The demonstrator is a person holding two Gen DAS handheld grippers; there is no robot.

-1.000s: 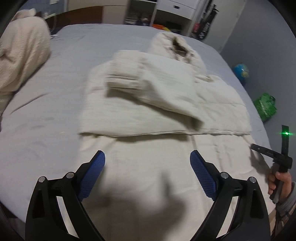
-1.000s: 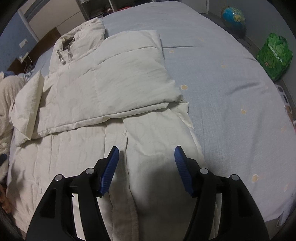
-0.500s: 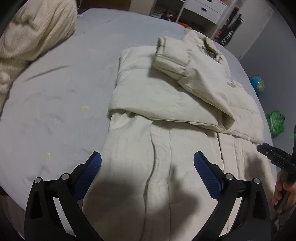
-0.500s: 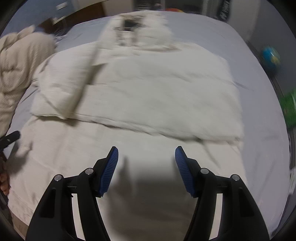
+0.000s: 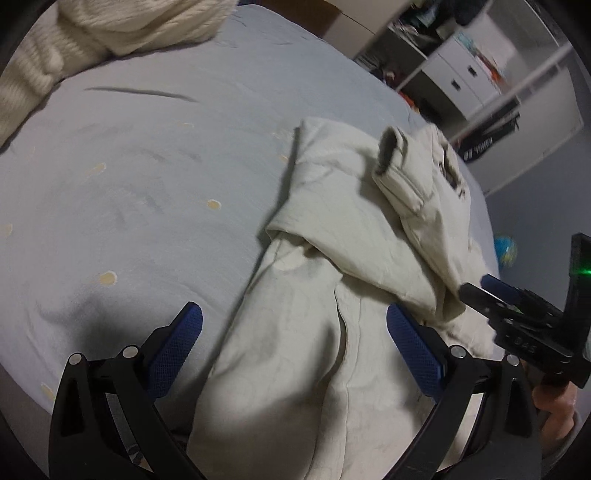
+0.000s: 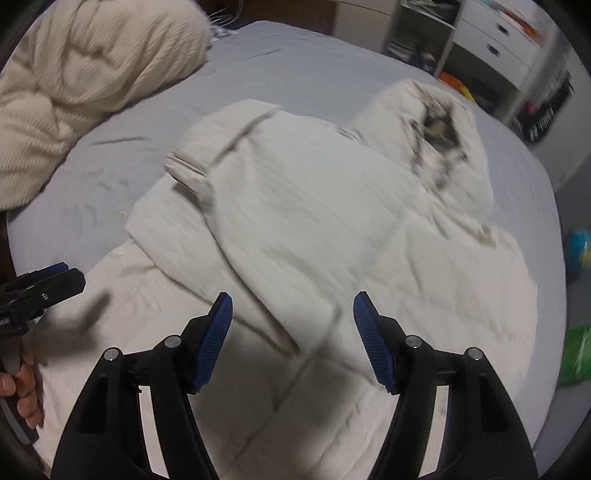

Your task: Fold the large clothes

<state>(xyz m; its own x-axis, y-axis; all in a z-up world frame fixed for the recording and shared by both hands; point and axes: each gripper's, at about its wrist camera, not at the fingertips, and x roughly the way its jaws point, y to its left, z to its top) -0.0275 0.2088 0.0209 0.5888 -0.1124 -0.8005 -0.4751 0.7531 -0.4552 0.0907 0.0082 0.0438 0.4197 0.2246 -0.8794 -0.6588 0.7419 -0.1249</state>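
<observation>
From my left wrist, my left tool (image 5: pixel 294 341) hangs released, its blue pads spread wide and gripping nothing. The near edge of the coat (image 5: pixel 332 302) lies between them, the left pad over bare bed (image 5: pixel 147 166) and the right pad over cloth. The coat runs from near centre to far right, with a sleeve (image 5: pixel 410 192) folded across its body and the cuff pointing to the far side. My right tool (image 5: pixel 517 314) shows at the right edge, over the coat's right side. A cream blanket (image 5: pixel 110 29) is heaped at the far left of the bed.

From my right wrist, my right tool (image 6: pixel 292 338) is also released, empty, above the coat (image 6: pixel 332 206). The coat is blurred, its hood (image 6: pixel 439 125) at the far right and a folded sleeve (image 6: pixel 229 173) on the left. My left tool (image 6: pixel 40 291) sits at the left edge, over the coat's near left corner. The blanket (image 6: pixel 92 74) lies far left.
</observation>
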